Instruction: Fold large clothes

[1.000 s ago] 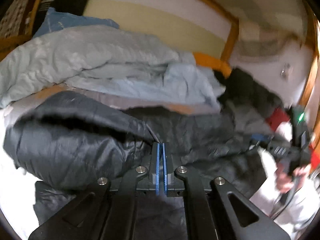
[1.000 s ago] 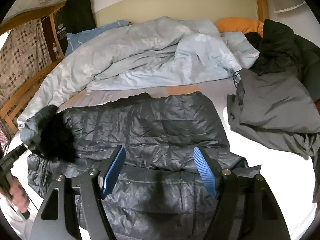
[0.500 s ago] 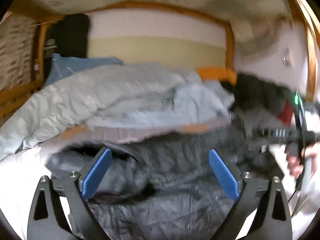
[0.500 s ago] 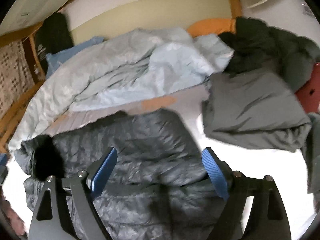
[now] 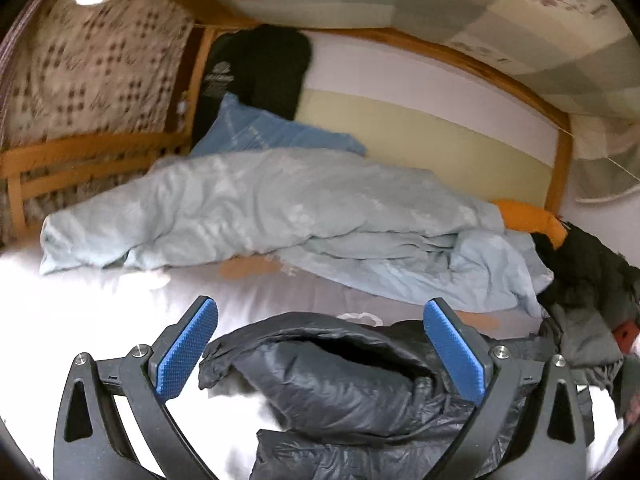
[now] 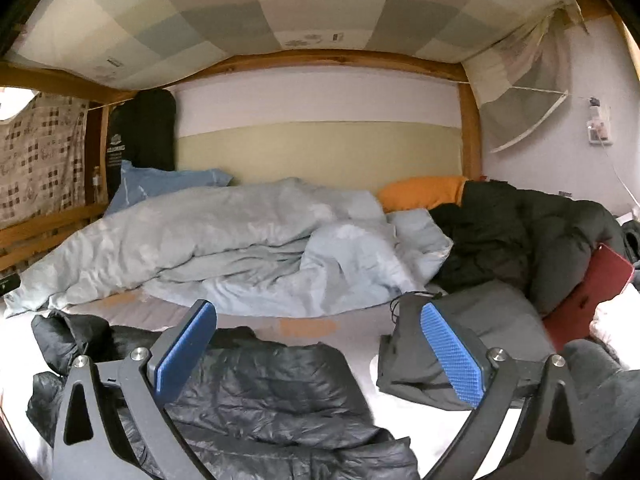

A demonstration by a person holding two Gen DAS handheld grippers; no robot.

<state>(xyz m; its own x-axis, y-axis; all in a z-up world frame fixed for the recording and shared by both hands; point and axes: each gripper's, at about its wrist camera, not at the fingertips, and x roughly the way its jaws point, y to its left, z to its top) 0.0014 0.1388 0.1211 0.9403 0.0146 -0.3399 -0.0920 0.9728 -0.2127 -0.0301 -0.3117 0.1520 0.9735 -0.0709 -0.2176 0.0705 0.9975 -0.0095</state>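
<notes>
Two hand-held grippers here, one in each of my hands, and neither has anything clamped. My left hand-held gripper has its blue pads spread wide with nothing pinched. My right hand-held gripper is just finishing opening up, and nothing sits between its pads either.

What I'm folding is the dark puffer jacket. It's lying on the bed, low in both views at about 6 o'clock, below the open jaws and not touched by them. From the left wrist camera its near edge is rolled over into a puffy lip. From the right wrist camera the jacket spreads from 6 toward 8 o'clock, with a bunched end out at 9 o'clock.

Behind it, running from about 9 o'clock through the middle of the view, is a rumpled light blue duvet. A blue pillow sticks out at 10 o'clock, and an orange pillow is at around 2 o'clock, against the wall.

On the right side, at roughly 3 to 4 o'clock, there's a grey folded garment just beside the puffer, not touching it. A black coat is heaped behind that, with a dark red flat thing leaning against it; can't tell what that is.
</notes>
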